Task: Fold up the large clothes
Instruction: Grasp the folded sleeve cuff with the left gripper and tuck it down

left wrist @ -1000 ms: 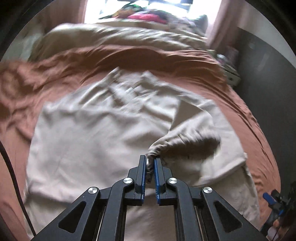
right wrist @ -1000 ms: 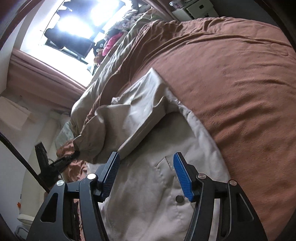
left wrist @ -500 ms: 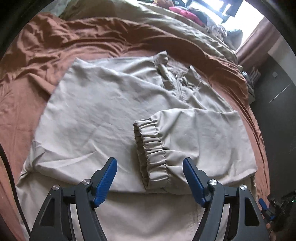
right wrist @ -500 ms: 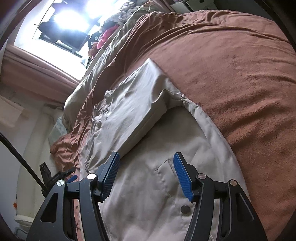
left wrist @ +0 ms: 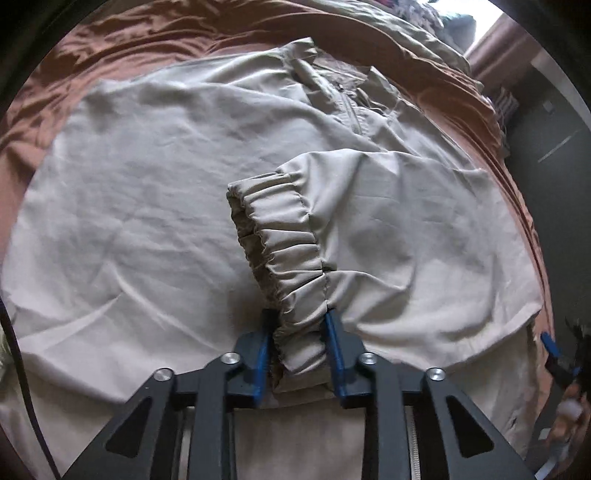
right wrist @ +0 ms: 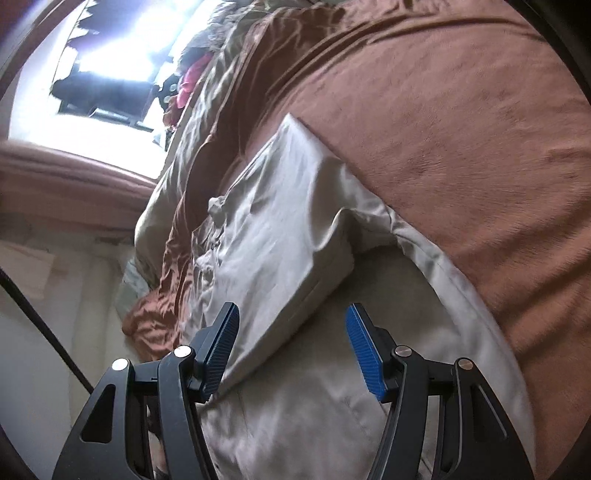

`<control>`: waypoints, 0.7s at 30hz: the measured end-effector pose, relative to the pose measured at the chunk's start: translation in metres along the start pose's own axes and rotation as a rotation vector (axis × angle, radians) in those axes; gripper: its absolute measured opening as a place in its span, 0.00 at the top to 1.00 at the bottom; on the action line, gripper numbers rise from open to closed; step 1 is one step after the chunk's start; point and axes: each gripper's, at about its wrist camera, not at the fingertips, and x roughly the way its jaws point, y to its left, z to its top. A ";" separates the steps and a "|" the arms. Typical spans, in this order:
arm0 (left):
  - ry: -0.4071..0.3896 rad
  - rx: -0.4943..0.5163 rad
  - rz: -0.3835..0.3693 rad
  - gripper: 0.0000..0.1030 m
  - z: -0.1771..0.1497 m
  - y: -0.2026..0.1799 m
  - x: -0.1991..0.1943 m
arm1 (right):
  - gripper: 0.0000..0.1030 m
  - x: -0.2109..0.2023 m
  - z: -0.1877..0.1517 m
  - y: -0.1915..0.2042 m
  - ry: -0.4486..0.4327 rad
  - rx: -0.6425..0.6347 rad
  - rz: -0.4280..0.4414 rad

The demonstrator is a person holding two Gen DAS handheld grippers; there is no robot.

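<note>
A beige jacket (left wrist: 147, 206) lies spread flat on the brown bed cover (left wrist: 110, 33). One sleeve is folded across its body and ends in a gathered elastic cuff (left wrist: 280, 251). My left gripper (left wrist: 299, 332) points steeply down at the cuff's near end. Its jaws are closing, and the bunched cuff sits between the blue pads, touching both. In the right wrist view the jacket (right wrist: 280, 229) and its folded sleeve lie ahead. My right gripper (right wrist: 291, 325) hovers open just above the cloth with nothing between its fingers.
An olive duvet (left wrist: 406, 33) and a pile of clothes (right wrist: 192, 77) lie at the far side of the bed, under a bright window (right wrist: 110, 74). A dark wall (left wrist: 554, 155) borders the bed on the right. A black cable (right wrist: 44, 332) hangs at the left.
The left gripper let go of the cuff, opened wide as the sleeve dropped flat on the jacket, then sank and closed around the cuff's near end. The right gripper stayed open and shifted sideways.
</note>
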 end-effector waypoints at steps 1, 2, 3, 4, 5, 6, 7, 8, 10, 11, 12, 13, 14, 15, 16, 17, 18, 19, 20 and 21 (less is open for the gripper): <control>-0.014 0.013 0.018 0.79 0.001 -0.001 -0.004 | 0.43 0.007 0.003 -0.002 0.005 0.018 -0.006; -0.036 0.024 0.045 0.80 0.001 -0.001 -0.010 | 0.43 0.014 0.006 -0.005 0.009 0.033 -0.008; -0.054 0.028 0.065 0.81 0.002 0.001 -0.015 | 0.43 0.020 0.009 -0.008 0.014 0.051 -0.013; -0.064 0.024 0.069 0.81 0.003 0.004 -0.018 | 0.43 0.025 0.013 -0.011 0.014 0.064 -0.025; -0.063 0.020 0.067 0.81 0.004 0.008 -0.019 | 0.43 0.028 0.017 -0.014 0.013 0.072 -0.038; -0.056 0.016 0.066 0.81 0.004 0.012 -0.019 | 0.43 0.033 0.021 -0.018 0.008 0.079 -0.059; -0.049 0.013 0.067 0.81 0.003 0.016 -0.017 | 0.43 0.034 0.025 -0.021 0.002 0.082 -0.075; -0.044 0.010 0.069 0.81 0.003 0.020 -0.014 | 0.43 0.035 0.029 -0.023 -0.006 0.083 -0.088; -0.033 -0.010 0.056 0.81 0.001 0.026 -0.008 | 0.43 0.036 0.035 -0.029 -0.018 0.087 -0.107; -0.033 -0.017 0.056 0.81 -0.001 0.027 -0.007 | 0.43 0.036 0.036 -0.032 -0.020 0.099 -0.104; -0.038 -0.020 0.057 0.81 -0.002 0.028 -0.007 | 0.44 0.036 0.036 -0.032 -0.022 0.099 -0.103; -0.045 -0.020 0.064 0.81 -0.004 0.027 -0.008 | 0.47 0.037 0.035 -0.034 -0.022 0.089 -0.110; -0.050 -0.017 0.073 0.81 -0.004 0.025 -0.009 | 0.50 0.036 0.034 -0.034 -0.021 0.083 -0.114; -0.055 -0.010 0.084 0.81 -0.005 0.024 -0.010 | 0.52 0.037 0.032 -0.034 -0.023 0.079 -0.117; -0.058 -0.005 0.091 0.80 -0.006 0.023 -0.011 | 0.56 0.036 0.031 -0.036 -0.025 0.079 -0.119; -0.055 -0.006 0.091 0.80 -0.005 0.023 -0.010 | 0.57 0.036 0.029 -0.036 -0.025 0.079 -0.117; -0.051 -0.006 0.091 0.79 -0.004 0.023 -0.009 | 0.57 0.036 0.029 -0.036 -0.024 0.078 -0.114; -0.045 -0.009 0.095 0.76 -0.003 0.024 -0.009 | 0.57 0.035 0.028 -0.035 -0.021 0.074 -0.114; -0.040 -0.013 0.092 0.74 -0.003 0.025 -0.010 | 0.57 0.034 0.030 -0.031 -0.018 0.070 -0.122; -0.031 -0.016 0.082 0.73 -0.002 0.026 -0.012 | 0.57 0.032 0.031 -0.029 -0.015 0.062 -0.131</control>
